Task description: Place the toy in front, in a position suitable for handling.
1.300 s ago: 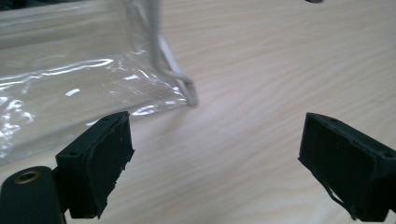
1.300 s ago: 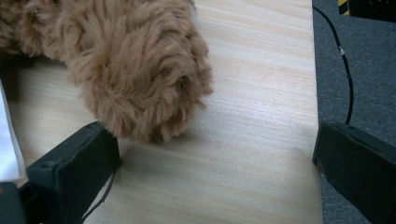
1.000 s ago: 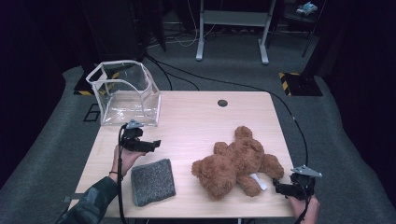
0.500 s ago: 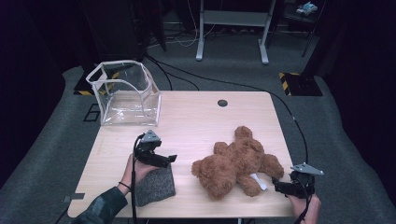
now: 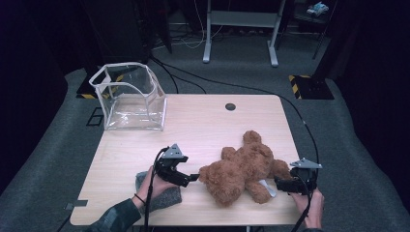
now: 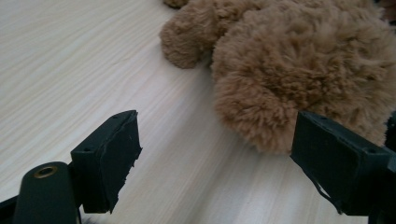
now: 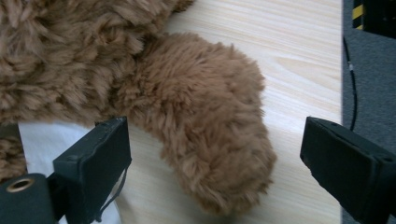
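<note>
A brown teddy bear lies on the wooden table, right of centre. My left gripper points right at the bear's head. Its jaws stand open and have just been closing a little; the fur's edge reaches into the gap beside the right jaw, untouched by the pads. My left gripper hangs low over the bare wood. My right gripper points left from the table's right front corner. My right gripper is open around the bear's leg, its jaws just closing slightly without pressing it.
A grey cloth lies under the left hand near the front edge. At the back left corner stands a clear plastic box. A white tag sticks out from under the bear. Black cables trail off both grippers.
The left gripper has travelled right, from left of the cloth across it to the bear's head. The right gripper has stayed by the bear's leg.
</note>
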A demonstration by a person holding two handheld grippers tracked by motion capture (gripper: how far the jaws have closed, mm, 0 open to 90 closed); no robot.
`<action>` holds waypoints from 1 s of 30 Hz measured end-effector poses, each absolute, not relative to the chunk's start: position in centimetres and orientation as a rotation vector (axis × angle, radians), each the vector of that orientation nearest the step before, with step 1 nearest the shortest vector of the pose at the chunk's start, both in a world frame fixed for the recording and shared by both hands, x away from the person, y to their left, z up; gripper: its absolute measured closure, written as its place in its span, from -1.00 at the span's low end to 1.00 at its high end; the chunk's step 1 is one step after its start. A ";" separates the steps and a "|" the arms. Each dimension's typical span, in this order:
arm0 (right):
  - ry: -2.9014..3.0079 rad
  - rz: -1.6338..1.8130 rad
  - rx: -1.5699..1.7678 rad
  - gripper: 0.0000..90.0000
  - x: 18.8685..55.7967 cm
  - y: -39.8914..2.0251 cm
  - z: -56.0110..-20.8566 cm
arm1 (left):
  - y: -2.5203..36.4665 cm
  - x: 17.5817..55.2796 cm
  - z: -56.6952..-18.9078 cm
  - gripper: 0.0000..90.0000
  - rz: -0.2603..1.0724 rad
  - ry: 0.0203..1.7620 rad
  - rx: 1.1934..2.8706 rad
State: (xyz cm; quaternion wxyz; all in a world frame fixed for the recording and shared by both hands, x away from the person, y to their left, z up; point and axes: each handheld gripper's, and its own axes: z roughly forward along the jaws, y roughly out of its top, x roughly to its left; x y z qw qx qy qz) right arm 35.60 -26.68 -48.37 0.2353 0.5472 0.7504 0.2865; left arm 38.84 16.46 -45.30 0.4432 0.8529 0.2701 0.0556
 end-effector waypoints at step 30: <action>2.078 0.760 1.515 0.47 36.6 -25.7 -49.9 | 14.2 38.6 -46.9 0.95 0.091 0.587 2.118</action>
